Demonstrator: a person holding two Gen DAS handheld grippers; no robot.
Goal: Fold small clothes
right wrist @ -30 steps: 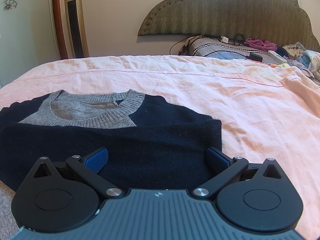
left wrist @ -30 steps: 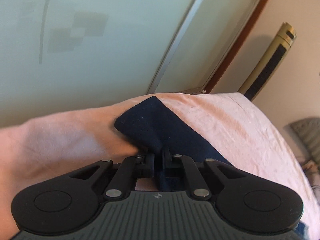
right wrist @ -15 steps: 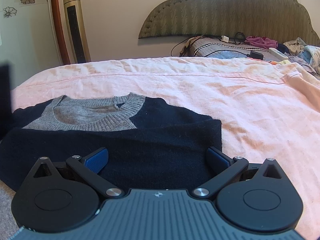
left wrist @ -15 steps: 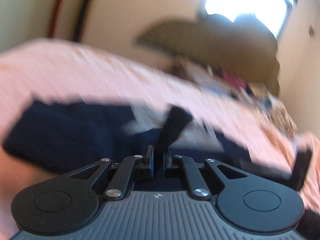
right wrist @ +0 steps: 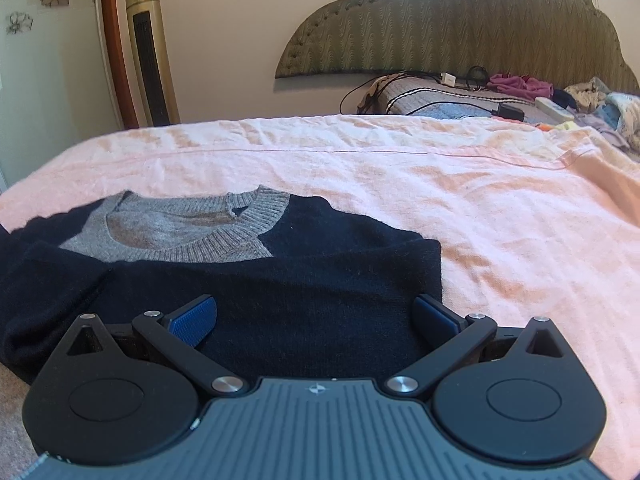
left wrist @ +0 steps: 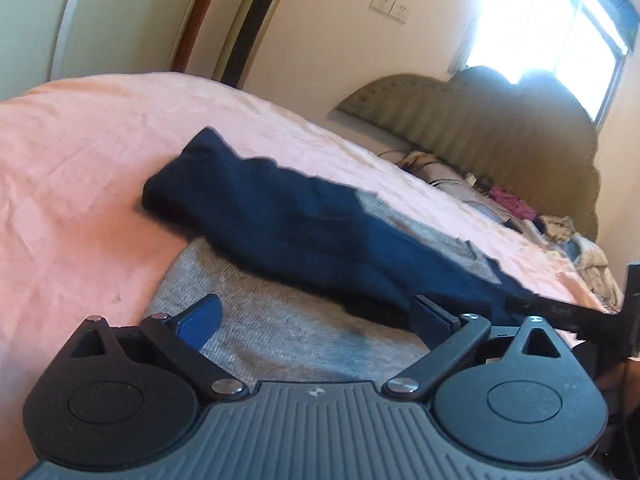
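A small sweater lies flat on the pink bed: grey body (left wrist: 280, 332), grey ribbed collar (right wrist: 192, 236), navy sleeves. One navy sleeve (left wrist: 288, 236) is laid across the body, and in the right wrist view it forms a dark band (right wrist: 280, 296) below the collar. My left gripper (left wrist: 316, 318) hovers over the grey knit just short of that sleeve. Its jaws are opening wide and nothing is between the blue pads (left wrist: 200, 322). My right gripper (right wrist: 314, 318) stands open low over the navy band, gripping nothing. One of its black fingers (left wrist: 560, 314) shows at the left view's right edge.
The pink sheet (right wrist: 440, 184) spreads wide beyond and to the right of the sweater. At the bed's head, below a green padded headboard (right wrist: 460, 28), lie a pillow, cables and a heap of clothes (right wrist: 592, 100). A gold tower heater (right wrist: 150, 52) stands by the wall.
The left gripper, shut on the navy sleeve at the bed's edge, swung it across over the sweater and let go; its jaws now stand wide. The right gripper has not moved.
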